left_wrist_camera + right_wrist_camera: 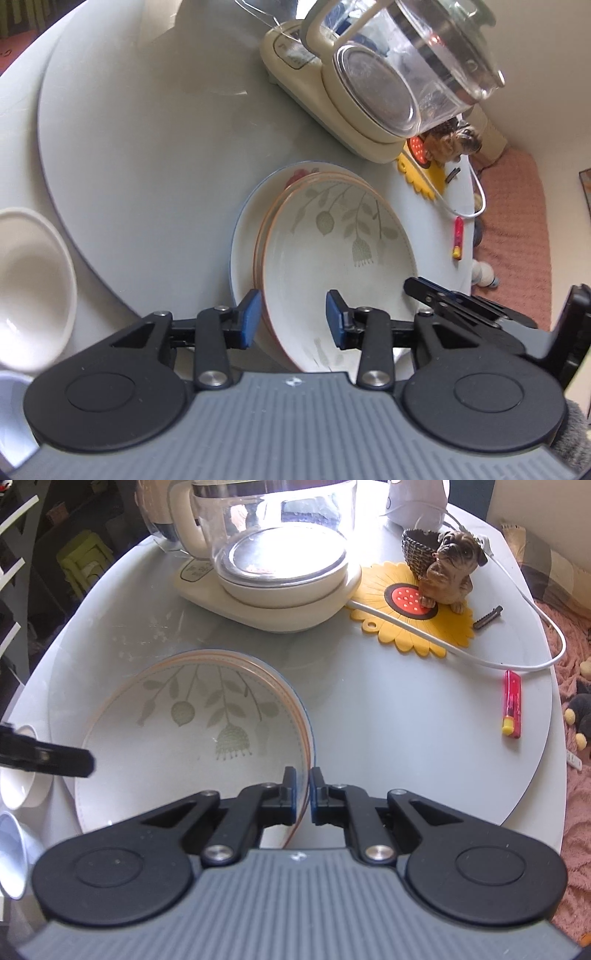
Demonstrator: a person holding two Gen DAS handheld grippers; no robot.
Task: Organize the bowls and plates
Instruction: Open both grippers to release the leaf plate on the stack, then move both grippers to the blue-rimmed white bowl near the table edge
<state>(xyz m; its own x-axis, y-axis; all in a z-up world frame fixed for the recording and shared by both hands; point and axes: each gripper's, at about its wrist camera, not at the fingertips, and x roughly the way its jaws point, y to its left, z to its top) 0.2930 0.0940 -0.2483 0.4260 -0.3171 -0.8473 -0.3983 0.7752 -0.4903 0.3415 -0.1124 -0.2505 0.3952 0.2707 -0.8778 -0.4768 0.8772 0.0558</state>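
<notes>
Leaf-patterned plate (pixel 192 738) tops the stack on the table (pixel 388 720), near the kettle base (pixel 273 605).

My right gripper (pixel 303 794) pinches its thin rim; my left gripper (pixel 291 319) stands spread, astride the opposite edge. I judge it stiff, glazed, slippery, breakable: grip the rim.

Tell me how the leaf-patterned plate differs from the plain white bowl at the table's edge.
The leaf-patterned plate is wide and shallow, while the white bowl is narrower and deep. The plate carries green leaf prints and an orange rim; the bowl is plain. The plate rests on other plates with the right claw shut on its rim; the bowl stands alone, untouched. Both are pale and lie on the table.
</notes>
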